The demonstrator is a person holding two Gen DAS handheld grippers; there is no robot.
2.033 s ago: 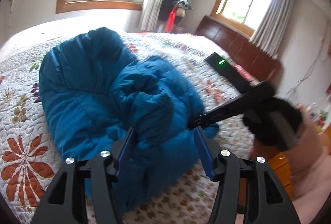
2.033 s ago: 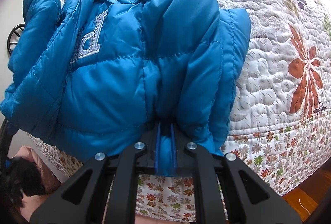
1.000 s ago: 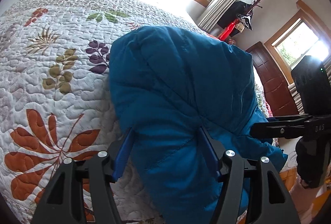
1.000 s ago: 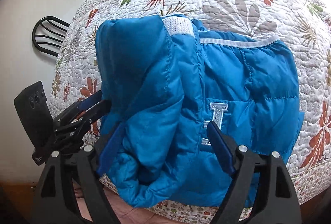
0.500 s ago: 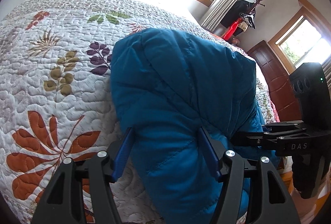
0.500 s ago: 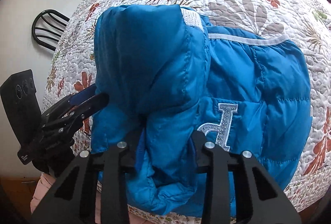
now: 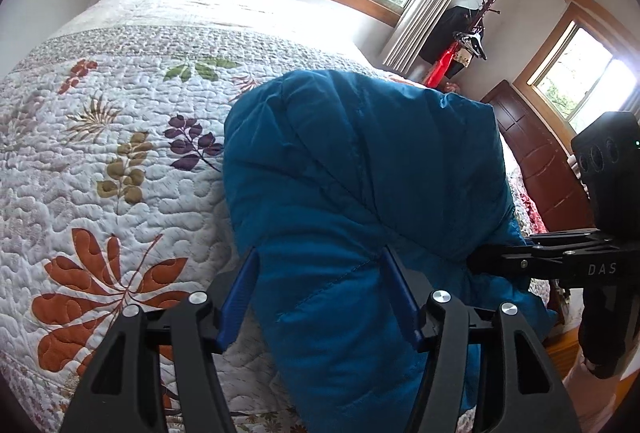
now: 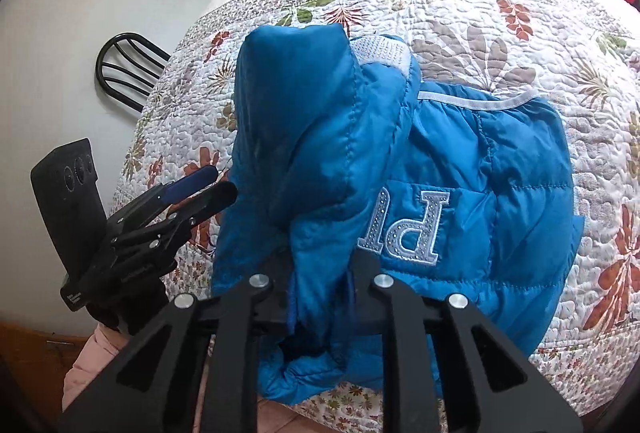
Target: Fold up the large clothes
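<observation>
A blue puffer jacket point(image 7: 360, 161) lies bunched near the edge of the bed, with a folded layer humped over its left part point(image 8: 304, 121) and silver letters point(image 8: 404, 229) on the chest. My left gripper point(image 7: 320, 293) is open, its blue fingers point(image 7: 240, 289) on either side of the jacket's thick fold without pinching it. In the right wrist view the left gripper point(image 8: 204, 187) sits at the jacket's left side. My right gripper point(image 8: 320, 273) is shut on a bunch of jacket fabric near the bed's edge, fingertips buried in it; the left wrist view shows the right gripper point(image 7: 476, 259) reaching in from the right.
A floral quilt point(image 7: 120, 113) covers the bed and stretches bare to the left and far side. A black chair point(image 8: 124, 69) stands by the wall. A coat stand point(image 7: 468, 37), dark wooden headboard point(image 7: 536, 153) and windows lie beyond. A pink sleeve point(image 8: 92, 357) shows low left.
The right gripper, open a second ago, has closed on the jacket fabric near the bed edge. The left gripper stays open around the fold, hardly moved.
</observation>
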